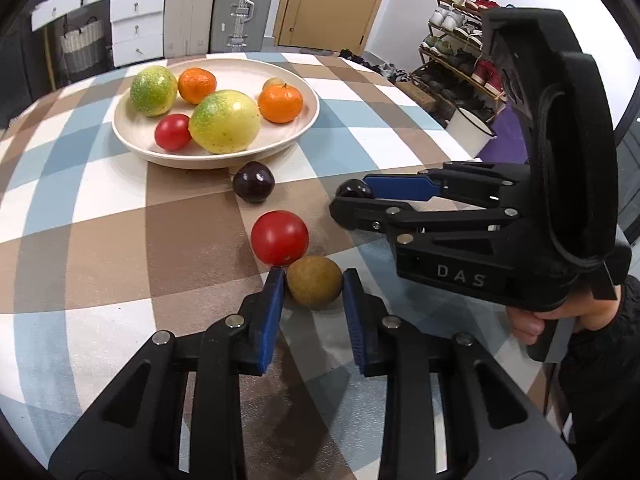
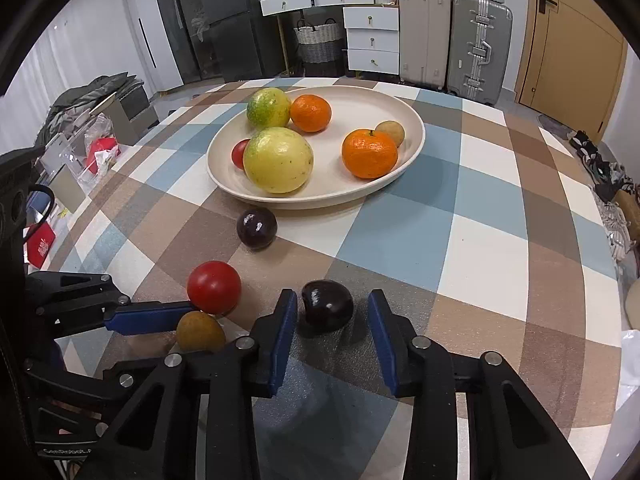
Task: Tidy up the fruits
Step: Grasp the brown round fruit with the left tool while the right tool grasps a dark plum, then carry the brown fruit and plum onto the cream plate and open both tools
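A small brown fruit (image 1: 314, 288) lies on the checked tablecloth, and my left gripper (image 1: 313, 277) is shut on it, both blue pads against its sides. A red tomato (image 1: 280, 237) touches it just beyond. A dark plum (image 2: 327, 306) sits between the pads of my right gripper (image 2: 332, 296). The left pad is at the plum's side, and a gap shows at the right pad, so this gripper is open. A second dark plum (image 2: 256, 228) lies loose near the cream plate (image 2: 320, 202). The plate holds two green-yellow fruits, two oranges, a tomato and a brown fruit.
The right gripper's body (image 1: 520, 200) stands close to the right of my left one, held by a hand (image 1: 532, 320). Past the table edge are a shoe rack (image 1: 460, 72), a white bucket (image 1: 470, 132), suitcases (image 2: 476, 48) and white drawers (image 2: 372, 36).
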Demonstrator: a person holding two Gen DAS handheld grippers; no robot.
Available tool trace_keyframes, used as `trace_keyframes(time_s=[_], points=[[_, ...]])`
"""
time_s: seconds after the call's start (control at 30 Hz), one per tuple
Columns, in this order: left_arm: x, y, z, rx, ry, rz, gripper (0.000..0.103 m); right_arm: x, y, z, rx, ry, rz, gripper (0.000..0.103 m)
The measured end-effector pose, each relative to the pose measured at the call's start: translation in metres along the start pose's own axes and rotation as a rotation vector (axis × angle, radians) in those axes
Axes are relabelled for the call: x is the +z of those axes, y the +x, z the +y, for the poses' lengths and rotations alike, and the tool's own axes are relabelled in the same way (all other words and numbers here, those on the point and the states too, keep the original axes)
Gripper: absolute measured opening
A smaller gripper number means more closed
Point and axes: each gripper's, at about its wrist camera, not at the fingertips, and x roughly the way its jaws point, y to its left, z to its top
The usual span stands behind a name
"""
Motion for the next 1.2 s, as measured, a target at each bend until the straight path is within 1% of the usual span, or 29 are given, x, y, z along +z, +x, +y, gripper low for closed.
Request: trace_keyframes(time_s=[0.1, 0.2, 0.43, 0.83, 1.2], points=[[0.000, -0.002, 0.000, -0.001, -0.009, -0.009, 0.026, -0.001, 0.000, 0.004, 0.011, -0.012, -0.002, 0.031], [0.000, -0.006, 0.000, 0.006, -0.007, -0.028, 0.026, -0.003, 0.000, 0.006, -0.008, -0.029, -0.011, 0.026], [0.001, -0.018, 0.007, 0.014, -0.030, -0.069, 0.026, -0.003, -0.006, 0.004, -0.018, -0.028, -0.025, 0.026], [0.008, -0.046, 0.023, 0.051, -0.060, -0.143, 0.026, 0.007, -0.033, -0.002, -0.027, -0.005, -0.098, 0.025], [0.024, -0.064, 0.035, 0.095, -0.064, -0.202, 0.026, 0.019, -0.046, -0.001, -0.014, 0.000, -0.140, 0.025]])
